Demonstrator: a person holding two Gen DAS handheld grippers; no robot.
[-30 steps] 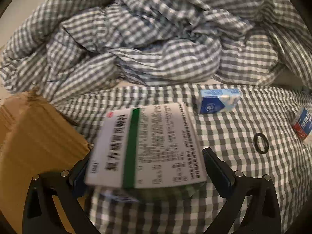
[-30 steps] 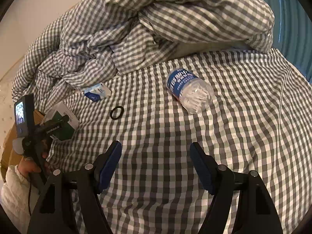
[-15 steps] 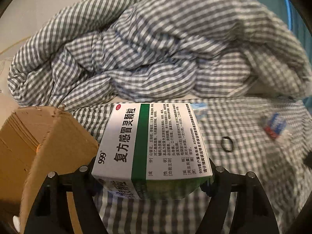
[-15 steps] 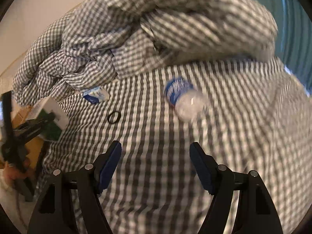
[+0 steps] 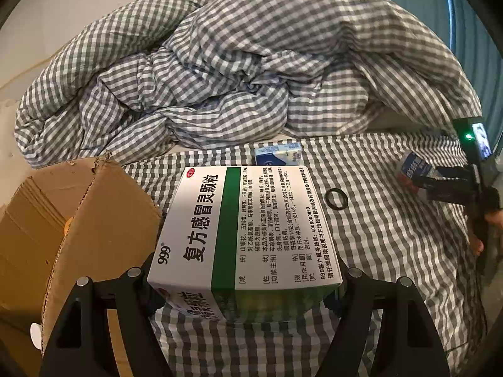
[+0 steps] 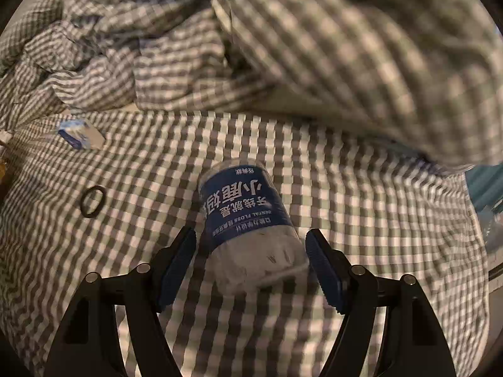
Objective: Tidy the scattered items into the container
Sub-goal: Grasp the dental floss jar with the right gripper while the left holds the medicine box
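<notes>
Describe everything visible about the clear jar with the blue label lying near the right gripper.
The clear plastic jar with a blue label lies on its side on the grey-and-white checked bedsheet. White print, including "DENTAL FLOSS", covers the label; the clear end shows pale contents. It sits between the open fingers of the right gripper, which are not visibly pressing it.

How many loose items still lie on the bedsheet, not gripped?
3: small blue-white box by the bunched duvet, black ring mid-sheet, floss jar lying between the open right gripper fingers, not clamped. More may hide under the duvet.
</notes>
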